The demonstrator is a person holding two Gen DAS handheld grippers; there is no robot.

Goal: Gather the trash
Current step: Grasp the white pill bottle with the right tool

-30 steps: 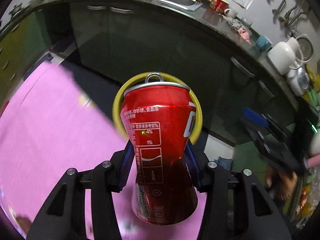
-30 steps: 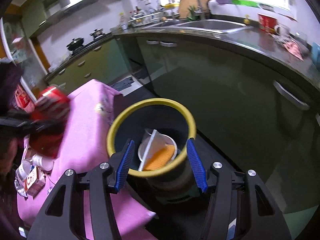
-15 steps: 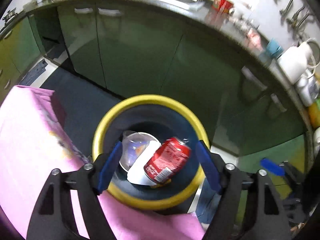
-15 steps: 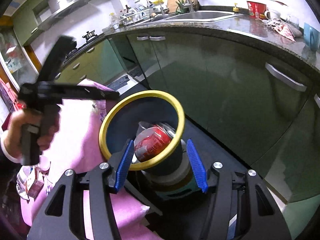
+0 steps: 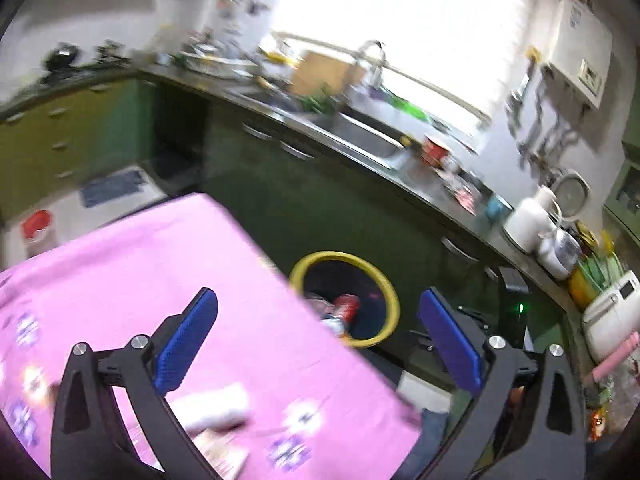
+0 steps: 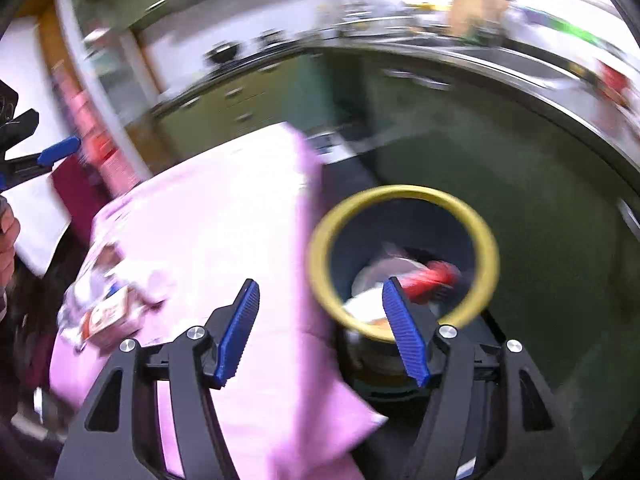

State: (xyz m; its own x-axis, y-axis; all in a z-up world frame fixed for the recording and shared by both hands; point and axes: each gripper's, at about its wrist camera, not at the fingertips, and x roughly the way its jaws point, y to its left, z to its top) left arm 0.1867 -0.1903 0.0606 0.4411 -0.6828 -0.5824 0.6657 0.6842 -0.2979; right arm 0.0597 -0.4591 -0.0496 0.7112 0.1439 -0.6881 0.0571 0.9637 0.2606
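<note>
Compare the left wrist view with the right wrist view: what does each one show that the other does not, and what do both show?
Only the left wrist view shows the white kettle on the counter and the red-lidded jar on the floor.

Only the right wrist view shows the left tongs from outside, at the far left, and a hand below them.

Both show the pink cloth, the yellow-rimmed bin beside it with the red can inside, and wrappers on the cloth. Each pair of tongs is opening, with nothing between.
</note>
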